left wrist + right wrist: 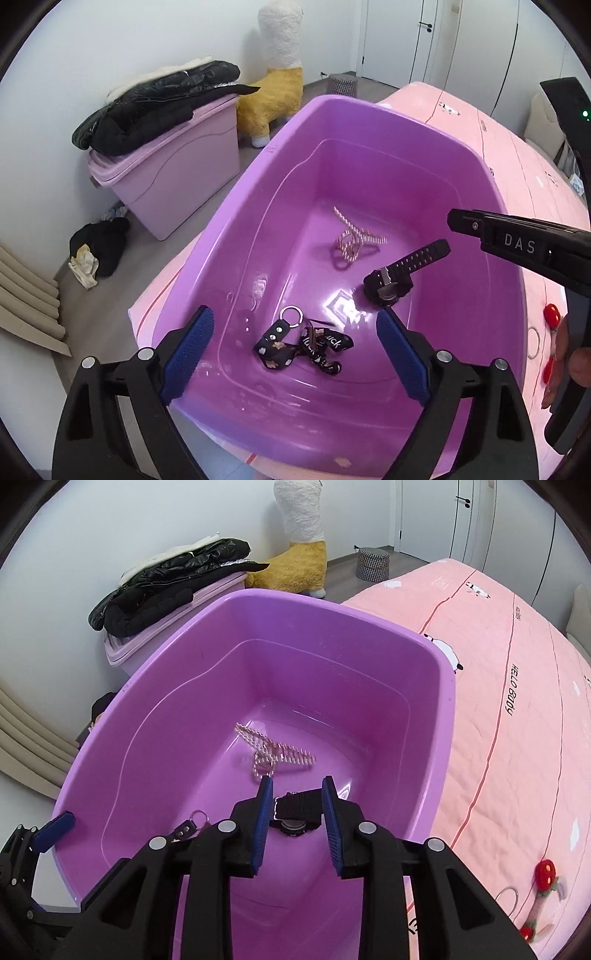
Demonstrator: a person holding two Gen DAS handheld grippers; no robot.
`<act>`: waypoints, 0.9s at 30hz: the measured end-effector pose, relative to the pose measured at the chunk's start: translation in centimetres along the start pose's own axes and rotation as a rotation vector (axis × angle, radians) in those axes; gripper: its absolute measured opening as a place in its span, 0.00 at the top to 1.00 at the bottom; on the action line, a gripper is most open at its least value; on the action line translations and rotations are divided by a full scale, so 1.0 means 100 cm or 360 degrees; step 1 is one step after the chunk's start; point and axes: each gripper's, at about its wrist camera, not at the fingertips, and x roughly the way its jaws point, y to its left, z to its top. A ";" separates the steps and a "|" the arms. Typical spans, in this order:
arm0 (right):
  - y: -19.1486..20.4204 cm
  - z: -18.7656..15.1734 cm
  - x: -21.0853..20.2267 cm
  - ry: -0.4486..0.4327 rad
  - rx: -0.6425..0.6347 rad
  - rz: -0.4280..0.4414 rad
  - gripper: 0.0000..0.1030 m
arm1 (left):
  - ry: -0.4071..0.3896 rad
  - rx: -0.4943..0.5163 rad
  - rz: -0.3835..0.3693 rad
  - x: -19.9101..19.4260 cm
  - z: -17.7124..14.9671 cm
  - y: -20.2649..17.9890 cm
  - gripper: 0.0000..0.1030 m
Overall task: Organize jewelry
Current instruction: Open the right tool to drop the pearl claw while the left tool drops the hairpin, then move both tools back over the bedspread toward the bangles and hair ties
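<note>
Black watch [391, 280], gold chain [354, 238], black keyring strap [303, 343] lie apart in purple tub [240, 206].

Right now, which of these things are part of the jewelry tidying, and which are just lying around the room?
Part of the job:
- purple tub
- black watch
- pearl chain
- key strap
- strawberry charm, on the bed

Just lying about:
- black jacket
- alpaca toy
- checkered basket
- lilac lidded bin

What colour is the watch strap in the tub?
Black; the watch in the purple tub shows best in the left wrist view.
</note>
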 end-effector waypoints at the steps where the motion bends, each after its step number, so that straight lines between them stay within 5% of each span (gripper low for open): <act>1: -0.001 -0.001 0.000 0.0002 0.0007 0.0001 0.73 | 0.0016 -0.0010 -0.0013 0.001 0.000 0.001 0.14; 16: -0.005 -0.011 -0.020 -0.0025 0.0025 0.0014 0.66 | -0.0014 -0.0047 -0.0020 -0.022 -0.005 0.003 0.14; 21: -0.006 -0.021 -0.032 -0.0042 0.0047 0.0022 0.52 | -0.0037 -0.0055 -0.0009 -0.035 -0.007 0.002 0.13; 27: -0.013 -0.033 -0.055 -0.0078 0.0071 0.0028 0.47 | -0.0064 -0.0041 -0.0012 -0.054 -0.013 -0.003 0.12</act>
